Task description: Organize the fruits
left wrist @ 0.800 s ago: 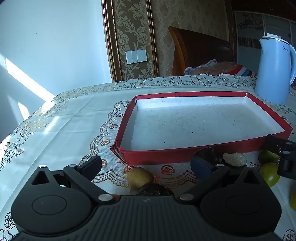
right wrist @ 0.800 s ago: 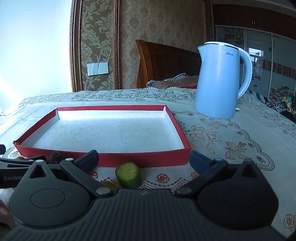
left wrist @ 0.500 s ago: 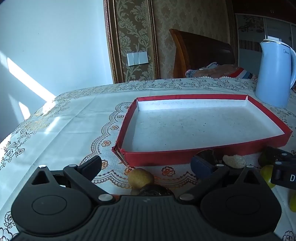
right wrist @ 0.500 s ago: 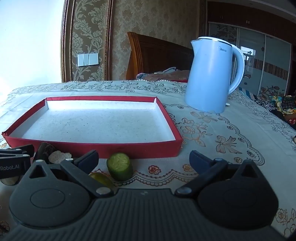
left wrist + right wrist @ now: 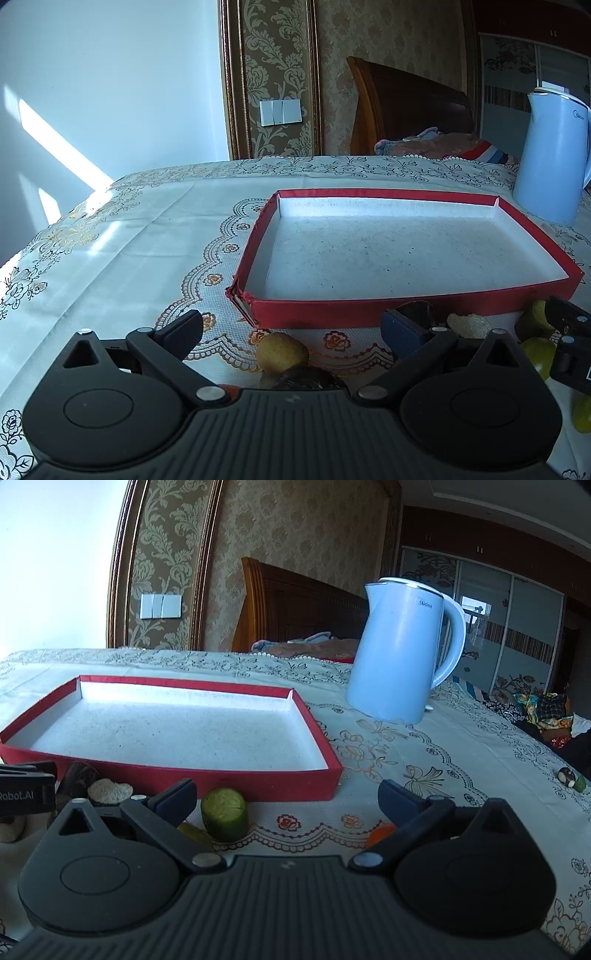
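A shallow red tray (image 5: 369,314) with a white floor lies on the table, also in the right wrist view (image 5: 184,775). Fruits lie in front of it. My left gripper (image 5: 291,328) is open over a yellow-brown fruit (image 5: 282,352) and a dark one (image 5: 306,382). A pale rough fruit (image 5: 469,325) and green fruits (image 5: 537,350) lie to its right. My right gripper (image 5: 286,797) is open beside a green cut-ended fruit (image 5: 224,814); a yellow-green fruit (image 5: 194,832) sits under its left finger and an orange one (image 5: 380,832) by its right finger.
A light blue kettle (image 5: 399,653) stands behind the tray's right corner. A small dark and green item (image 5: 570,777) lies at the far right table edge. A wooden headboard and clothes lie beyond the table. The patterned tablecloth (image 5: 129,251) extends left.
The left camera has pulled back slightly and swung left. The right gripper has swung right, so the tray and the green fruit now sit further left in its view. Both stay open.
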`<state>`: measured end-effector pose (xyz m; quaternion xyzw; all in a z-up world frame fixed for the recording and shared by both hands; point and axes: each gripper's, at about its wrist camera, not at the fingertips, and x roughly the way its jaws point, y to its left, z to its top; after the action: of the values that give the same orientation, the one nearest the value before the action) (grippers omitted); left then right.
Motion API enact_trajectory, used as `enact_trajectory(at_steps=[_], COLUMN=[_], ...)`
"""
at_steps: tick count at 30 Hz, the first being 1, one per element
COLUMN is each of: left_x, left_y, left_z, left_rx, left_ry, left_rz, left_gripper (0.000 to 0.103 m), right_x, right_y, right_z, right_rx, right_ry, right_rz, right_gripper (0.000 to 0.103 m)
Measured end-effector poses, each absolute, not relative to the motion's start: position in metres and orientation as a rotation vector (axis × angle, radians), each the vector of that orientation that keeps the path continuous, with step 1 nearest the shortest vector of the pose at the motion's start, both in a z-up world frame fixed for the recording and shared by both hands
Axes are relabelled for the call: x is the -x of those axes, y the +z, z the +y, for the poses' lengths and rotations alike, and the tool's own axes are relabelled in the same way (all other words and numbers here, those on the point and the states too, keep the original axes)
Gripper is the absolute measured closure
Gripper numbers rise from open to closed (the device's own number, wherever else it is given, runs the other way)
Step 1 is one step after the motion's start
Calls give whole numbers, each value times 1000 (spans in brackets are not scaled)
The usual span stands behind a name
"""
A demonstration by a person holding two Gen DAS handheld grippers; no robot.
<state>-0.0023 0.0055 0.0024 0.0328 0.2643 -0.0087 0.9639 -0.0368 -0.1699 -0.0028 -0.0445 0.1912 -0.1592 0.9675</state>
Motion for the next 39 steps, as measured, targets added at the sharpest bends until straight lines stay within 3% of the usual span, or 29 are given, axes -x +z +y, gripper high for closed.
enact_trajectory(at_steps=[39], left_x=[3], left_y=[-1], left_z=[2], left_rx=[-111], left_ry=[-28], left_rz=[525], left_gripper=[0], right_x=[39], right_y=[-3], right_z=[-174], right_rx=[14], right_ry=[-221], right_rz=[381], right_gripper=[0])
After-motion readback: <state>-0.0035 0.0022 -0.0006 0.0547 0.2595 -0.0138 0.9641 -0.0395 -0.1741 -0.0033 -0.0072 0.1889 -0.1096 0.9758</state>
